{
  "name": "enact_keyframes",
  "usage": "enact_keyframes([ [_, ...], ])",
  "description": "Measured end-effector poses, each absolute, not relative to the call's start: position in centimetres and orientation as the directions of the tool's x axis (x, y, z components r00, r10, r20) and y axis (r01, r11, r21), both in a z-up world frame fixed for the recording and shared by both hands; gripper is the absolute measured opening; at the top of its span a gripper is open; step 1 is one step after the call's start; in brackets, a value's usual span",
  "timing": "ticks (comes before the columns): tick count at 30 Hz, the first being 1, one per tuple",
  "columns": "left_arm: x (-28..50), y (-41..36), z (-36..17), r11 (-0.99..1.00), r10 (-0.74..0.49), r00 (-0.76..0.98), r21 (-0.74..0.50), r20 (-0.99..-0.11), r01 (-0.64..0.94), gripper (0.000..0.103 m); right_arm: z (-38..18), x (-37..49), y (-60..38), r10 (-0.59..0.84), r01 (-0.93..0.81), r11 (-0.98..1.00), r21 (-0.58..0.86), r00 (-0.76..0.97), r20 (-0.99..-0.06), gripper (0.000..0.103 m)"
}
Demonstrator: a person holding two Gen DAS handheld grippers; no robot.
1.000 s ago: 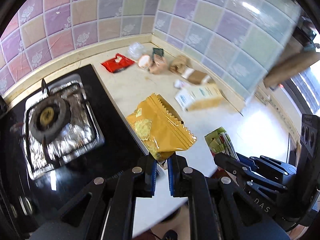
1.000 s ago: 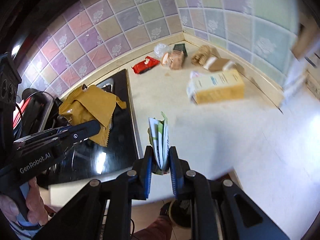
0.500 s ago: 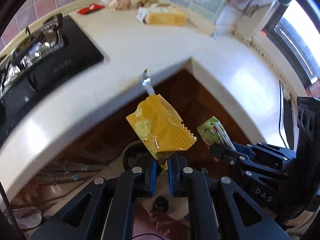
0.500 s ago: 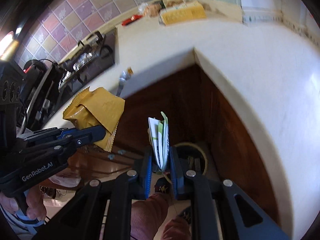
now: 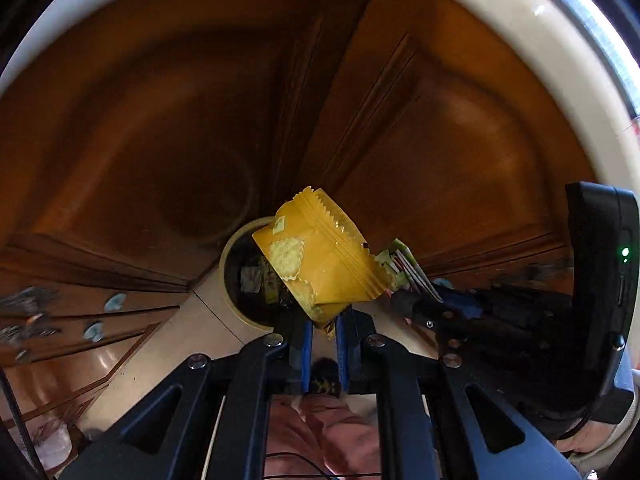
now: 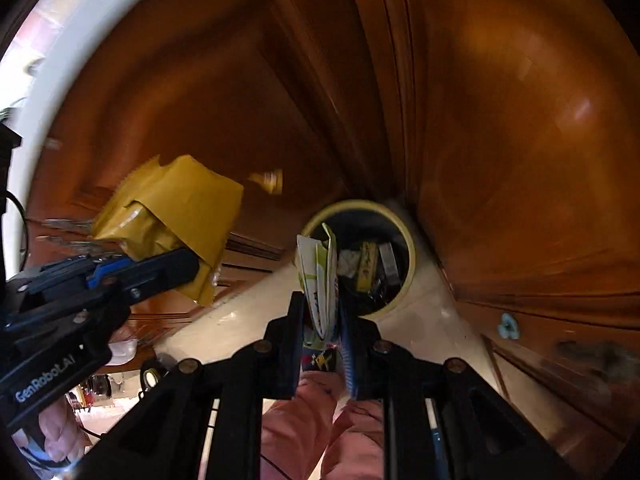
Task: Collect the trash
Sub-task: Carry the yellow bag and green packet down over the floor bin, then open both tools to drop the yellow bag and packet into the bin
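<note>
My left gripper is shut on a yellow snack wrapper, held above the round trash bin on the floor. The wrapper also shows in the right wrist view. My right gripper is shut on a folded green-and-white wrapper, held over the near rim of the same bin, which holds several pieces of trash. The green wrapper also shows in the left wrist view, just right of the yellow one.
Brown wooden cabinet doors rise behind the bin in a corner. The white countertop edge arcs overhead. Pale floor tiles surround the bin. The person's pink-clad legs are below the grippers.
Both grippers have dropped from countertop height down in front of the cabinets, carrying their wrappers. The bin is now close below them and the countertop is out of reach above.
</note>
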State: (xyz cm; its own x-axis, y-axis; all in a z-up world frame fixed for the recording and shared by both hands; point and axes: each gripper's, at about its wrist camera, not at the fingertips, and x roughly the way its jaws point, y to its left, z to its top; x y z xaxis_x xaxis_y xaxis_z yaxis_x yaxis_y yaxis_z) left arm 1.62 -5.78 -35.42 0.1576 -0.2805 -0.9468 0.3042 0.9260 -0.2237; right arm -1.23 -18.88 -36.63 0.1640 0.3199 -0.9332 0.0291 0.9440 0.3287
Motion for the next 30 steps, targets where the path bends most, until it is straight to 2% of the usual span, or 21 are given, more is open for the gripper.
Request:
enact_keyframes([
  [6, 3.7, -6.0, -43.2, 0.923, -0.265, 0.119, -0.216, -0.957, 0.319, 0.009, -44.7, 1.0, -18.1, 0.295, 0.077, 0.948, 0.309, 0.151, -0.944, 0.020],
  [10, 4.5, -6.0, -47.1, 0.922, -0.227, 0.112, -0.176, -0.967, 0.345, 0.019, -49.0, 2.2, -18.0, 0.286, 0.109, 0.947, 0.303, 0.147, -0.947, 0.024],
  [13, 4.3, -4.9, -48.7, 0.922, -0.202, 0.107, -0.152, -0.974, 0.355, 0.032, -51.3, 2.2, -17.8, 0.302, 0.143, 0.937, 0.319, 0.129, -0.944, 0.032],
  [15, 4.3, -5.0, -49.3, 0.927, -0.188, 0.110, -0.139, -0.976, 0.348, 0.052, -52.2, 2.0, -18.0, 0.309, 0.165, 0.930, 0.328, 0.129, -0.942, 0.035],
  [18, 4.5, -4.0, -49.2, 0.933, -0.182, 0.117, -0.133, -0.976, 0.335, 0.068, -52.7, 1.9, -18.1, 0.307, 0.178, 0.928, 0.327, 0.127, -0.943, 0.040],
  [20, 4.5, -3.6, -48.9, 0.937, -0.174, 0.123, -0.126, -0.977, 0.326, 0.071, -52.5, 2.0, -17.8, 0.305, 0.176, 0.930, 0.323, 0.121, -0.945, 0.042],
  [25, 5.3, -3.9, -47.6, 0.940, -0.170, 0.135, -0.119, -0.976, 0.320, 0.071, -51.3, 1.8, -17.8, 0.315, 0.153, 0.931, 0.331, 0.120, -0.942, 0.045],
  [27, 5.1, -3.5, -46.8, 0.940, -0.173, 0.145, -0.120, -0.974, 0.318, 0.072, -50.8, 1.8, -17.7, 0.303, 0.131, 0.939, 0.319, 0.126, -0.945, 0.057],
  [30, 4.8, -3.2, -45.4, 0.943, -0.175, 0.157, -0.119, -0.972, 0.312, 0.072, -49.6, 1.7, -17.7, 0.303, 0.123, 0.940, 0.319, 0.130, -0.944, 0.062],
])
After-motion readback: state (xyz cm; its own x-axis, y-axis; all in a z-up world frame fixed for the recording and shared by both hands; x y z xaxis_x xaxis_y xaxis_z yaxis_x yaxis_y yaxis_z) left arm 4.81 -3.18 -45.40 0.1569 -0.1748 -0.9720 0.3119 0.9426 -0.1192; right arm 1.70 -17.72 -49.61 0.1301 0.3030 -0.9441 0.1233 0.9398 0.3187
